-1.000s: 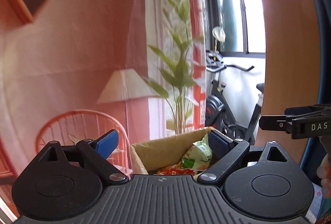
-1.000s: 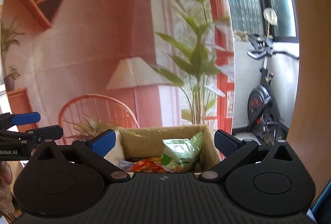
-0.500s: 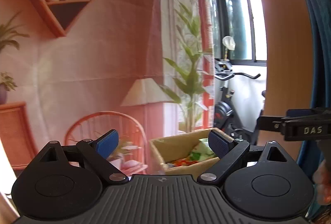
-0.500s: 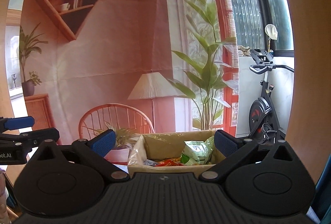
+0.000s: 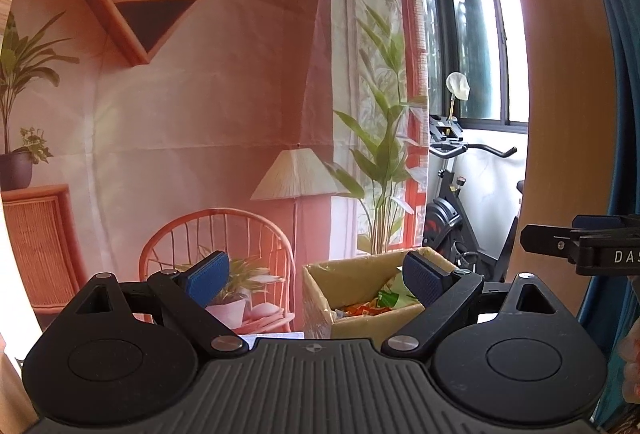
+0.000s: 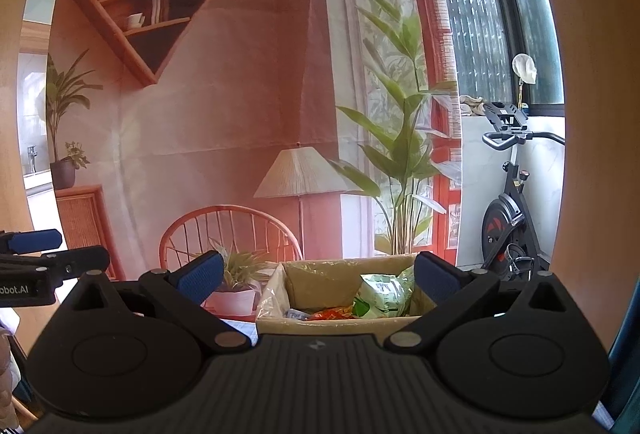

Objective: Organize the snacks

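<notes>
A cardboard box (image 5: 372,318) (image 6: 332,326) stands ahead and holds snack bags. A green bag (image 6: 380,294) leans at its right side, and orange packets (image 6: 332,312) lie beside it; both show partly in the left wrist view (image 5: 384,300). My left gripper (image 5: 316,278) is open and empty, back from the box. My right gripper (image 6: 318,276) is open and empty, facing the box. Each gripper shows at the edge of the other's view: the right one (image 5: 580,248), the left one (image 6: 40,258).
A printed backdrop (image 6: 224,105) of a room hangs behind the box. An exercise bike (image 6: 508,218) stands at the right by the window. A white paper (image 5: 272,336) lies on the surface left of the box.
Both grippers have drawn back and up from the box, which looks smaller and farther. Both stay open and empty.
</notes>
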A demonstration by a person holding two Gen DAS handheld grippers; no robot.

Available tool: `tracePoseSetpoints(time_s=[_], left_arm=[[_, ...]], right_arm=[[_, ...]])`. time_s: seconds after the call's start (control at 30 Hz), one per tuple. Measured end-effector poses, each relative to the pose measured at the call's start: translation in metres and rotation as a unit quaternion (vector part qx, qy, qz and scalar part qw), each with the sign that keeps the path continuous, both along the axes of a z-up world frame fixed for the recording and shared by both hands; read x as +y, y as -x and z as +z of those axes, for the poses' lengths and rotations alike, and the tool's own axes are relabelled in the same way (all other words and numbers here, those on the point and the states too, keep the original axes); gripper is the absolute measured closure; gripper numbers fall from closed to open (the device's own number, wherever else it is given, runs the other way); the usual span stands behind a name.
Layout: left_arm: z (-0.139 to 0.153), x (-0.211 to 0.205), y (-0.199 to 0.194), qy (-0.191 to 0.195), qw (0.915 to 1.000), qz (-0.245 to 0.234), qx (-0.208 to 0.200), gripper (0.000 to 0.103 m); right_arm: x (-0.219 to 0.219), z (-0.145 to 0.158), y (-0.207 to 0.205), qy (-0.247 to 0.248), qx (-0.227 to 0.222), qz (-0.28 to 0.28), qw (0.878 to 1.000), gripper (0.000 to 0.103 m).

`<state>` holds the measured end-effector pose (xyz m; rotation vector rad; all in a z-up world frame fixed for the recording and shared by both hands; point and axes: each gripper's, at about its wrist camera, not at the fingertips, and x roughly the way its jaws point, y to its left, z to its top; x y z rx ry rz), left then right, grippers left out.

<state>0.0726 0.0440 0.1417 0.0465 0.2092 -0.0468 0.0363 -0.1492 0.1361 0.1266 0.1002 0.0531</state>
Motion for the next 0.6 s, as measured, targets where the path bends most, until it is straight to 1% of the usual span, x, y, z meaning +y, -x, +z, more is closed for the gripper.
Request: tracePoseSetpoints(time_s=[0.3, 0.6], left_arm=[[0.0017, 0.0001, 0.0013, 0.004, 1.0000, 0.000, 0.002, 0.008], [-0.0009, -0.0003, 0.0009, -0.002, 1.0000, -0.002, -0.001, 0.007]], right_arm=[[-0.0032, -0.0021, 0.0055, 0.002, -0.001, 0.001, 1.000, 0.000], [-0.0069, -0.0044, 0.0083, 0.001, 0.001, -0.002, 1.000, 0.000]])
